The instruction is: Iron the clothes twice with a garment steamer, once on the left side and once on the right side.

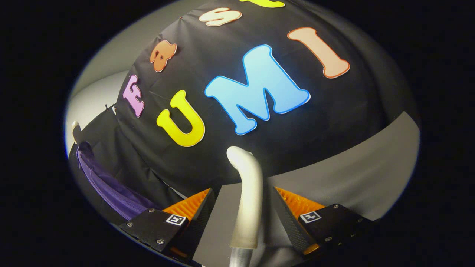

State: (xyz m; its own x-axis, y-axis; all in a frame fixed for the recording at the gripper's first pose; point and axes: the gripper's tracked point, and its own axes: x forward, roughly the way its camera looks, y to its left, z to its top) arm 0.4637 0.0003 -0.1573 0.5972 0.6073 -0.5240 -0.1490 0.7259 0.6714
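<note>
Tongs (243,207) stand apart, one finger on each side of a pale, smooth, curved steamer handle (248,200), with a visible gap between each finger and that handle, so neither finger presses on it. The handle rises from between the fingers, bends over at its rounded tip just ahead of them, and meets a shiny metal tube (239,257) at its lower end, close to the fingers' roots. Whether that pale curved piece is the steamer's grip or its neck I cannot tell.

Well away from the handle, off to its left and beyond the left finger, a purple ribbed garment (111,189) hangs in folds against the black cloth wall (334,122). The garment's upper end runs up to a small whitish rounded hook or hanger end (75,128), which sits above it. Behind the handle the black cloth wall spreads wide, and a plain grey surface (352,174) lies below the cloth to the handle's right.
</note>
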